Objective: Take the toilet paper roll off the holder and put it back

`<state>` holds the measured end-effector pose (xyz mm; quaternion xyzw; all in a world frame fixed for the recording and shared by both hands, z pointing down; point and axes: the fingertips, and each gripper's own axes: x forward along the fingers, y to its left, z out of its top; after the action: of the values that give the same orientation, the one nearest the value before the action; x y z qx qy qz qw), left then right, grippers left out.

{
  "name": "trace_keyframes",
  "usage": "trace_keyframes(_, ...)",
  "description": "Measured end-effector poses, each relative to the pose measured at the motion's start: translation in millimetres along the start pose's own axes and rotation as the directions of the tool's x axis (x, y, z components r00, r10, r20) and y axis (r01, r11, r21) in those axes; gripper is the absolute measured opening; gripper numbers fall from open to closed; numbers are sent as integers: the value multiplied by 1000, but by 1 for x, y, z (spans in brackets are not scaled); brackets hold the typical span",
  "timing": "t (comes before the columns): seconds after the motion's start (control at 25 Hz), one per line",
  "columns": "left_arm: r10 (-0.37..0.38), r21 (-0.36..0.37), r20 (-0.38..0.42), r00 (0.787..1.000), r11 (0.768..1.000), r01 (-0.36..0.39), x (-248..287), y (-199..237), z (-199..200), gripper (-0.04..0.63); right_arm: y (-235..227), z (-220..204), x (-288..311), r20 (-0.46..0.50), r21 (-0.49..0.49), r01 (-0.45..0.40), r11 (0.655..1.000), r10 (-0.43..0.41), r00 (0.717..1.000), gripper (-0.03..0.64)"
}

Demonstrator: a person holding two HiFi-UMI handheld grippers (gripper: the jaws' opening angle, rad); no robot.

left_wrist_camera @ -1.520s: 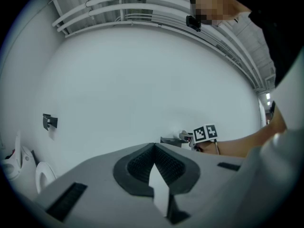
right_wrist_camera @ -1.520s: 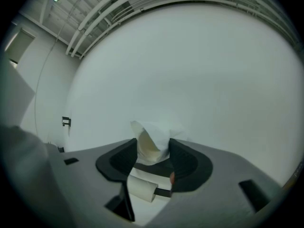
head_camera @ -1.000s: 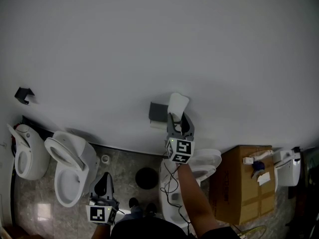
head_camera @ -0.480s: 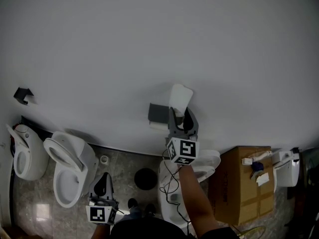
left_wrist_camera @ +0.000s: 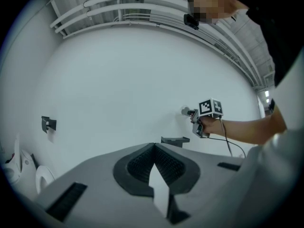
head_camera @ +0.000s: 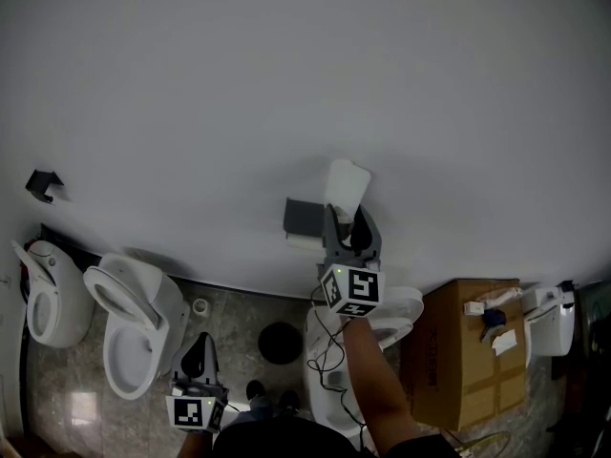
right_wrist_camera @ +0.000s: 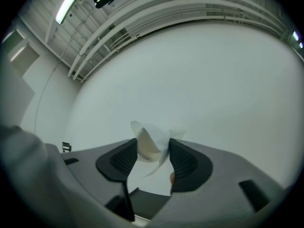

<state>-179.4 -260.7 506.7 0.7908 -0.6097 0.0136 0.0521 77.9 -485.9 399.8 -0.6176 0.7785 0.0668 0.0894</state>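
Note:
The white toilet paper roll [head_camera: 345,187] is off the wall, up and to the right of the dark grey holder [head_camera: 304,216]. My right gripper [head_camera: 347,219] is shut on it and points up at the wall. In the right gripper view the roll [right_wrist_camera: 151,144] is pinched between the two pads, a loose sheet hangs from it, and the holder [right_wrist_camera: 147,204] lies below the jaws. My left gripper [head_camera: 198,349] hangs low by the floor, its jaws shut on nothing [left_wrist_camera: 153,146]. From there the holder [left_wrist_camera: 175,140] and the right gripper [left_wrist_camera: 191,113] show against the wall.
Two white toilets [head_camera: 134,318] [head_camera: 43,299] stand at the left and another [head_camera: 393,321] under my right arm. A cardboard box [head_camera: 468,356] sits at the right. A black round object [head_camera: 281,342] and a small roll [head_camera: 200,305] are on the floor. A second small black bracket [head_camera: 43,182] is on the wall, far left.
The right gripper has lifted the roll a little higher up the wall, away from the holder, then held still. The left gripper has hardly moved.

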Motion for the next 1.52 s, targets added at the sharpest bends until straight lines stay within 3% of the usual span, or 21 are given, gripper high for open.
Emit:
trace_keyframes(0.12,-6,48,-6,1000,999,7,0,-4,-1,3,0,-5,0,-5,-4,3,1000,-3,1000,215)
trace_keyframes(1.08,0,31,-11,1000,1000,0,2,-1,0,3,-11,-130,-5,-215,-29,20,999,-26,976,215)
trace_keyframes(1.52,4,26,-21,1000,1000,-4,1,2,-3,3,-12,-153,-6,-241,-32,16,999,-23,970,215)
